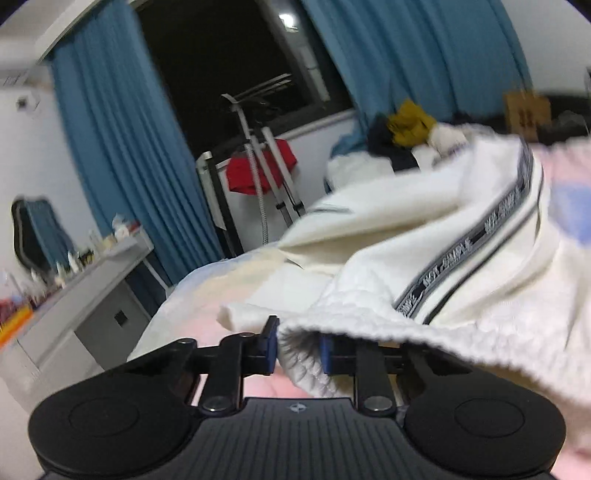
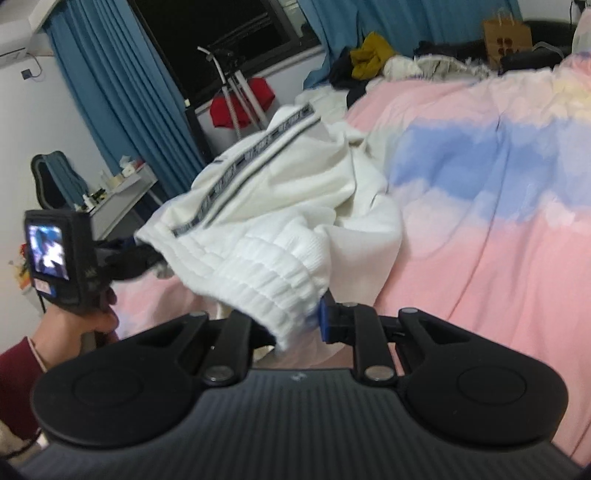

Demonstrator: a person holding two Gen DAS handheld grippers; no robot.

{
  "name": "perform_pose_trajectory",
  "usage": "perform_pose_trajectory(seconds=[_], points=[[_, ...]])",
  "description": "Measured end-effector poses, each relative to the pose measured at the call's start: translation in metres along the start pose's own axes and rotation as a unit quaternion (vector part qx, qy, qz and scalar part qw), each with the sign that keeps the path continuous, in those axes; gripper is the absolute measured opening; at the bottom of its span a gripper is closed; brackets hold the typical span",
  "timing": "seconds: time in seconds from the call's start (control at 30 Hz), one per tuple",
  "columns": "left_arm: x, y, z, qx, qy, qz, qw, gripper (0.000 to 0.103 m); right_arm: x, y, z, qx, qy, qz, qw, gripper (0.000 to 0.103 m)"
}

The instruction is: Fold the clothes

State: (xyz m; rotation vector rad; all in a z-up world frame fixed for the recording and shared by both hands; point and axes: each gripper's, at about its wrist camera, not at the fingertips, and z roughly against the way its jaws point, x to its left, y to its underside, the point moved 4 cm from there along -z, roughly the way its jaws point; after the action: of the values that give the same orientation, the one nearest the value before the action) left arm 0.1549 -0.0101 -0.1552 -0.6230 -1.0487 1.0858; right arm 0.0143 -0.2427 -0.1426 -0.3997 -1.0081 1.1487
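While lifted, white trousers (image 2: 280, 192) between right gripper (image 2: 299, 325), left gripper (image 1: 298, 350)

White garment (image 1: 424, 236) is carrying a dark woven tape (image 1: 476, 243) with repeating pale lettering down its side; blur is making the words unreadable in both wrist views. Same tape (image 2: 236, 166) is showing in the right view, letters smeared. Brown paper bag (image 2: 506, 35) is showing dark printed marks, illegible. Small emblem (image 1: 296, 407) is sitting on the gripper body, no readable text.
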Motion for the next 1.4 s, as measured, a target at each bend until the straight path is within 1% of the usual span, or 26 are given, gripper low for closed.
perform_pose_trajectory(seconds=[0.1,0.2,0.3,0.4,0.47,0.53,0.57,0.6,0.63,0.67,0.73,0.77,0.83,0.87,0.9,0.97,1.0,1.07,1.1,1.13,1.17,1.23,1.27,1.3,1.33,1.4], points=[[0.039,-0.009,0.031,-0.01,0.016,0.055,0.9983,0.011,0.018,0.01,0.007,0.011,-0.019,-0.004,1.0,0.02],[0.109,-0.071,0.003,-0.025,0.021,0.096,0.9948,0.01,0.054,0.02,0.012,0.025,-0.055,0.0,0.998,0.02],[0.189,-0.089,0.01,-0.042,0.005,0.132,0.9903,0.009,0.11,0.027,0.012,0.029,-0.107,0.031,0.993,0.02],[0.271,-0.098,0.007,-0.044,-0.031,0.158,0.9859,0.009,0.175,0.035,0.003,0.039,-0.167,0.068,0.983,0.02],[0.318,-0.086,0.002,-0.024,-0.065,0.168,0.9832,0.01,0.211,0.042,-0.011,0.054,-0.199,0.086,0.975,0.02],[0.357,-0.066,-0.007,0.011,-0.097,0.177,0.9793,0.01,0.244,0.053,-0.03,0.071,-0.229,0.105,0.965,0.02],[0.373,-0.047,-0.017,0.038,-0.114,0.178,0.9767,0.01,0.255,0.062,-0.044,0.085,-0.237,0.113,0.961,0.02],[0.384,-0.029,-0.021,0.06,-0.124,0.182,0.9737,0.01,0.264,0.072,-0.06,0.1,-0.243,0.121,0.957,0.02],[0.394,-0.005,-0.032,0.092,-0.13,0.189,0.969,0.01,0.273,0.081,-0.076,0.116,-0.249,0.128,0.953,0.02],[0.403,0.019,-0.044,0.125,-0.136,0.195,0.9633,0.01,0.283,0.091,-0.092,0.132,-0.254,0.136,0.948,0.02],[0.412,0.064,-0.062,0.185,-0.129,0.216,0.95,0.01,0.288,0.11,-0.118,0.165,-0.246,0.141,0.945,0.02],[0.412,0.086,-0.068,0.205,-0.124,0.229,0.9435,0.011,0.288,0.116,-0.126,0.176,-0.243,0.145,0.943,0.02],[0.408,0.105,-0.065,0.2,-0.122,0.245,0.9407,0.012,0.288,0.123,-0.134,0.186,-0.241,0.155,0.94,0.02],[0.406,0.108,-0.059,0.192,-0.122,0.247,0.9417,0.012,0.287,0.122,-0.133,0.186,-0.242,0.161,0.939,0.02],[0.406,0.106,-0.053,0.185,-0.12,0.251,0.9425,0.011,0.286,0.12,-0.131,0.186,-0.243,0.164,0.938,0.02],[0.412,0.099,-0.051,0.174,-0.119,0.262,0.9419,0.015,0.284,0.114,-0.123,0.189,-0.247,0.17,0.935,0.023],[0.415,0.095,-0.046,0.168,-0.118,0.268,0.9412,0.019,0.282,0.111,-0.118,0.19,-0.249,0.175,0.933,0.023],[0.422,0.087,-0.037,0.157,-0.116,0.281,0.9397,0.034,0.283,0.11,-0.105,0.183,-0.25,0.189,0.932,0.027],[0.42,0.088,-0.036,0.152,-0.116,0.284,0.9395,0.047,0.281,0.108,-0.098,0.179,-0.25,0.196,0.931,0.029],[0.415,0.083,-0.038,0.148,-0.118,0.285,0.9396,0.055,0.279,0.106,-0.094,0.175,-0.249,0.201,0.931,0.033],[0.413,0.08,-0.041,0.145,-0.12,0.281,0.9411,0.058,0.276,0.104,-0.089,0.172,-0.247,0.205,0.931,0.039],[0.41,0.075,-0.045,0.137,-0.125,0.273,0.9439,0.071,0.271,0.106,-0.08,0.169,-0.233,0.21,0.934,0.045],[0.406,0.076,-0.026,0.131,-0.132,0.268,0.9453,0.076,0.268,0.105,-0.076,0.167,-0.226,0.209,0.937,0.049],[0.403,0.076,-0.007,0.12,-0.141,0.261,0.9473,0.087,0.266,0.103,-0.073,0.164,-0.219,0.207,0.939,0.051],[0.4,0.076,0.012,0.109,-0.15,0.255,0.9491,0.09,0.263,0.101,-0.068,0.159,-0.214,0.204,0.942,0.053],[0.387,0.076,0.044,0.093,-0.154,0.247,0.9522,0.091,0.256,0.097,-0.06,0.148,-0.204,0.201,0.947,0.054]])
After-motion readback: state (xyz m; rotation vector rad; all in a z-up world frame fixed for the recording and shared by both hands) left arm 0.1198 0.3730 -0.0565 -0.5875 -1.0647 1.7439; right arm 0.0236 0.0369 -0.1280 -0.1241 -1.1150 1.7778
